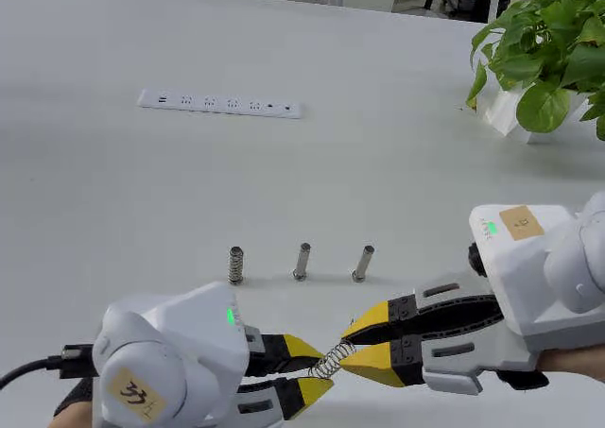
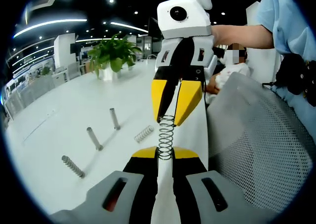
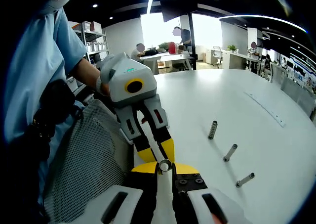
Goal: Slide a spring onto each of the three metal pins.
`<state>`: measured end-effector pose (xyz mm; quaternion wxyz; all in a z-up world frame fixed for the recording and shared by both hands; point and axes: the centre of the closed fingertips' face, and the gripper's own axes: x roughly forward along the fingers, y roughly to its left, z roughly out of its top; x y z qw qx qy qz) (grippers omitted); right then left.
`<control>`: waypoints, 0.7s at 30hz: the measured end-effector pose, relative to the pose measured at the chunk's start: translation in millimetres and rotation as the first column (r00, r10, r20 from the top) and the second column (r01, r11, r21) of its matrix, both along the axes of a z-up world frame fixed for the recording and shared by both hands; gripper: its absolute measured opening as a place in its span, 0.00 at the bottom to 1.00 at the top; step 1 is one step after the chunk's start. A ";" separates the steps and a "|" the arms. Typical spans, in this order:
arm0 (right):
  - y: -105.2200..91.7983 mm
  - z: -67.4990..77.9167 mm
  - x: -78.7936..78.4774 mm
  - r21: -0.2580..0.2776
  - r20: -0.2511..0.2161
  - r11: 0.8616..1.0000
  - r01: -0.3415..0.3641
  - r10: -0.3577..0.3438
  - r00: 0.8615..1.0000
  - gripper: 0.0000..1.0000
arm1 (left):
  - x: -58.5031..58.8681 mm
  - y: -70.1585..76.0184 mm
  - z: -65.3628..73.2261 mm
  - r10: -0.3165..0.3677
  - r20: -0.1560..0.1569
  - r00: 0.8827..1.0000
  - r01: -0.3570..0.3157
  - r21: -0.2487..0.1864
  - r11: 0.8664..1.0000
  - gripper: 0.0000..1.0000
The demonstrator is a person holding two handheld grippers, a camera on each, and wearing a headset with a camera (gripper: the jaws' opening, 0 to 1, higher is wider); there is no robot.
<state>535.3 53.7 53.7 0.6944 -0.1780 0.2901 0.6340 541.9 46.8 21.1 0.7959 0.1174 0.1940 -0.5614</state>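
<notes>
**A:** Where is the spring?

**B:** A small coil spring (image 1: 331, 360) spans the gap between two pairs of yellow fingers. The left gripper (image 1: 324, 368) pinches one end and the right gripper (image 1: 346, 350) pinches the other. Each pair is pressed together on the coil, and the two sets of tips nearly meet.

**A:** Which way does it lie?

**B:** Its long axis runs from one set of fingertips to the other, roughly level above the pale worktop (image 1: 284, 163).

**A:** And the pins?

**B:** Three upright metal pins stand in a row beyond both sets of fingertips, well apart from them. The first pin (image 1: 236, 265), ahead of the left fingers, wears a spring. The middle pin (image 1: 302, 261) and the third pin (image 1: 363, 263), ahead of the right fingers, are bare. A loose spring (image 2: 144, 133) lies on the worktop between the fingers and the pins.

**A:** What does the next move depend on?

**B:** Probably on turning the coil. It lies level while the pins stand upright, so its open end must point down over a bare pin. The right fingers look nearer to both bare pins.
</notes>
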 end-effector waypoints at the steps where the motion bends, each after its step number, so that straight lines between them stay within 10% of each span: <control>1: 0.0 -0.2 0.1 -0.003 0.003 1.000 -0.001 0.001 1.000 0.07 | 0.0 -0.2 -0.4 0.001 -0.001 1.000 -0.001 0.000 1.000 0.06; 16: -8.6 3.2 1.1 -0.040 0.029 0.999 -0.033 0.034 0.999 0.16 | 0.6 -9.5 2.6 0.002 0.004 1.000 -0.002 -0.022 1.000 0.06; 21: -16.1 2.8 4.2 -0.126 0.083 0.989 -0.084 0.095 0.992 0.23 | 1.0 -12.3 3.7 -0.007 0.009 1.000 0.007 -0.020 1.000 0.06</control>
